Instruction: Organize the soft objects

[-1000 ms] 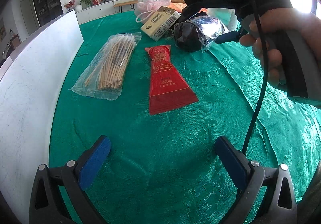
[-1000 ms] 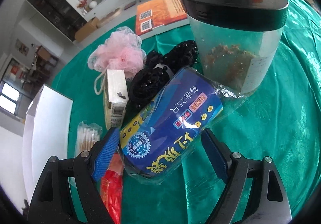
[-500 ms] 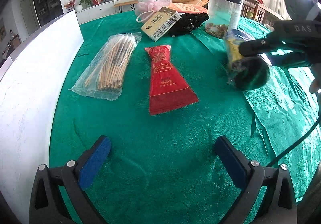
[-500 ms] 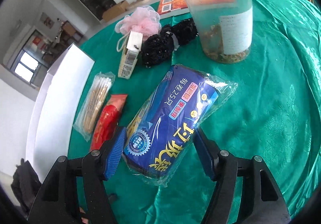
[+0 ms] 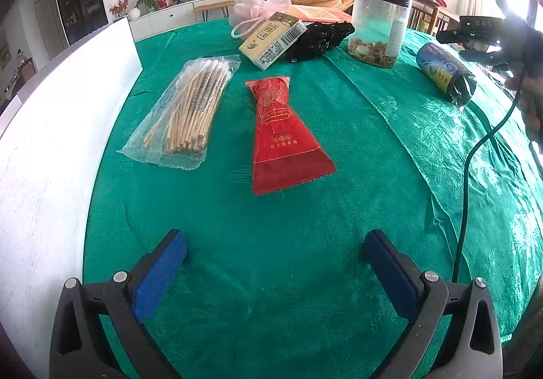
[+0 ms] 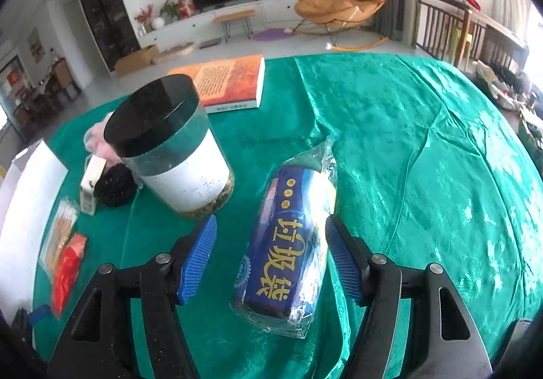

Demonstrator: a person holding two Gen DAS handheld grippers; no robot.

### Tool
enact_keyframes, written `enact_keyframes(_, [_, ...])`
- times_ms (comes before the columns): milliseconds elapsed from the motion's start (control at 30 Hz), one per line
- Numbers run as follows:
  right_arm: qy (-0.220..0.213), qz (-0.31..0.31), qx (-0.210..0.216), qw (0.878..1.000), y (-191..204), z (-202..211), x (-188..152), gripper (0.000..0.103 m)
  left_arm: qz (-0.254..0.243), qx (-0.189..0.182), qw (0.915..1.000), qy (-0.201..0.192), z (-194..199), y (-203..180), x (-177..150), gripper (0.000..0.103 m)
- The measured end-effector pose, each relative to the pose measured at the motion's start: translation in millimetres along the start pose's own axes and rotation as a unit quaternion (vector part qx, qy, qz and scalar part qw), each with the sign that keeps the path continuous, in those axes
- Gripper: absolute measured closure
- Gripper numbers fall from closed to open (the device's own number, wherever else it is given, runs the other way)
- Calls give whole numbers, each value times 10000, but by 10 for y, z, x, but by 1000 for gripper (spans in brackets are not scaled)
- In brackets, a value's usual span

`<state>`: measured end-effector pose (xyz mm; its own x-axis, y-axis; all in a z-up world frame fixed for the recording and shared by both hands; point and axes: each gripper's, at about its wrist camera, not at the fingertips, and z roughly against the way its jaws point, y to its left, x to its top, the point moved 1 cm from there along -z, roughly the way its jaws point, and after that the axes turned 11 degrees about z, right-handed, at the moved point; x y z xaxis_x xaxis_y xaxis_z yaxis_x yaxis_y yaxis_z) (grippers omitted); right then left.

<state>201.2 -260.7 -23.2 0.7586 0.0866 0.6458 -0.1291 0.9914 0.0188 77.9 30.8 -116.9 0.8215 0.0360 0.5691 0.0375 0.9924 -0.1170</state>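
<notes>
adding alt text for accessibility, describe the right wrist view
A blue wrapped roll lies between the jaws of the right hand-held gripper, which have just been closing, a gap beside one pad. Behind on the green tablecloth: a black-lidded jar and a book.

Left tool [image 5: 275, 272]: black frame, blue ribbed pads, silver screws. Right tool [image 6: 269, 257]: same; "DAS" marking, dark cable.
</notes>
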Motion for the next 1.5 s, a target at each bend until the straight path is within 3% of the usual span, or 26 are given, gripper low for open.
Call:
enact_keyframes(100, [-376, -162, 88, 9991, 47, 189, -98, 28, 1, 0, 10000, 0, 0, 0, -1, 0])
enact_keyframes(267, [-527, -181, -354, 9978, 287, 406, -513, 28, 1, 1, 10000, 0, -1, 0, -1, 0])
enact_keyframes(533, [-106, -755, -355, 9965, 333, 405, -1205, 28, 2, 1, 10000, -1, -3, 0, -2, 0])
enact_keyframes(733, [10, -815, -433, 9957, 311, 346, -1291, 28, 3, 2, 10000, -2, -3, -1, -2, 0])
enact_keyframes(1000, [315, -61, -937, 9951, 564, 215, -1278, 17, 4, 3, 10000, -2, -5, -1, -3, 0])
enact_keyframes(1500, [315, -62, -898, 9954, 555, 218, -1291, 16, 6, 4, 10000, -3, -7, -2, -5, 0])
